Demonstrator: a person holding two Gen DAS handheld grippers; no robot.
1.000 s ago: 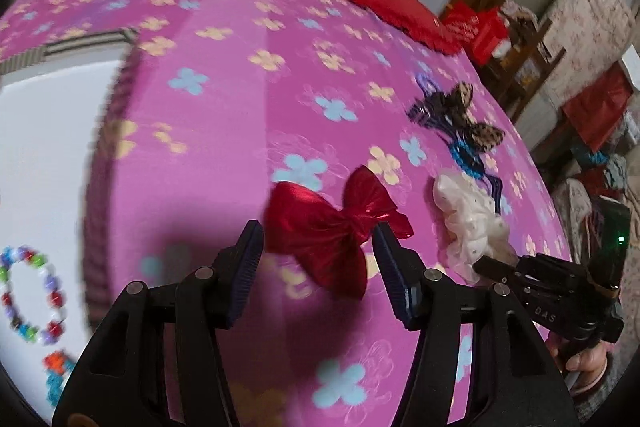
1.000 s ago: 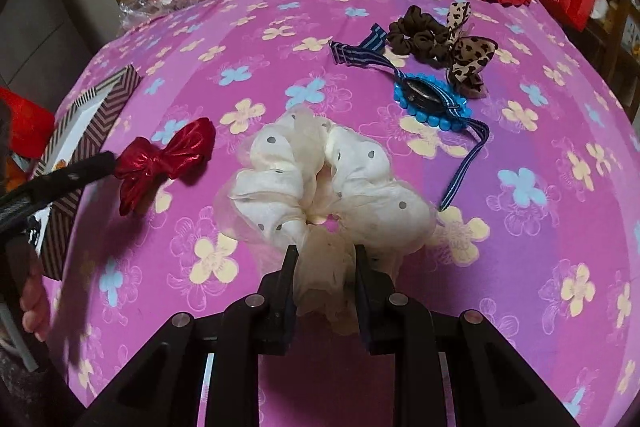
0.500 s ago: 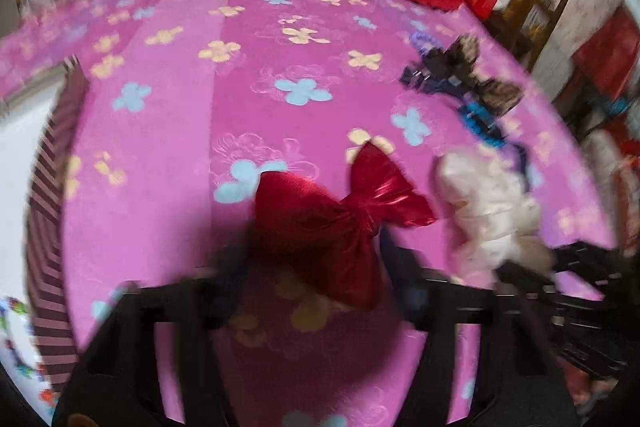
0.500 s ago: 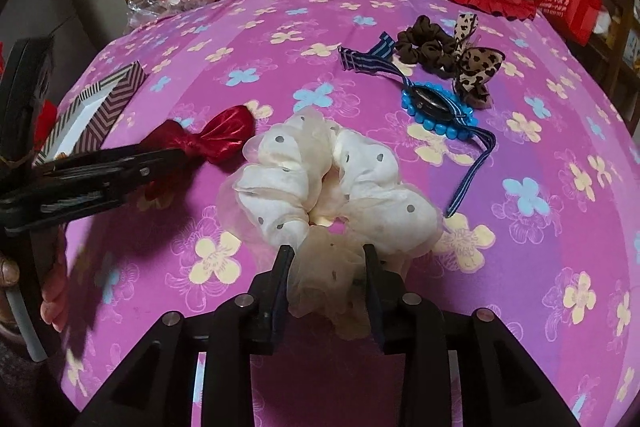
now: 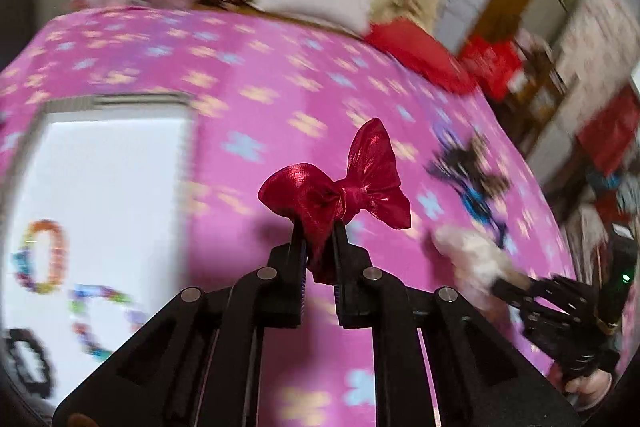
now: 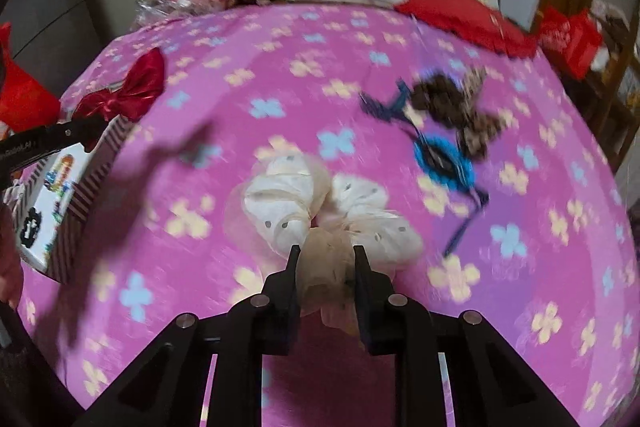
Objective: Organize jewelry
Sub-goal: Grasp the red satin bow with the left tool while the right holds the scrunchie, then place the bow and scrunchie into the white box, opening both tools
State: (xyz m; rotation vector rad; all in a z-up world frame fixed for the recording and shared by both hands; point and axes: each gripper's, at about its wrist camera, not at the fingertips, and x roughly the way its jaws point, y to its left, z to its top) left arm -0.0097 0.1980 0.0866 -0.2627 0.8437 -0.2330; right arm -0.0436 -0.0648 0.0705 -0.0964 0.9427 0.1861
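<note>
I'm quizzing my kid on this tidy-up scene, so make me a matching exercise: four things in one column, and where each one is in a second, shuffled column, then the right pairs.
Things:
1. red bow
2. cream scrunchie
3. bead bracelet
4. blue bracelet

Places:
A. lying on the pink bedspread beside the leopard bow
B. pinched in the left gripper
C. inside the white box
D. pinched in the right gripper

Pairs: 1-B, 2-D, 3-C, 4-A
</note>
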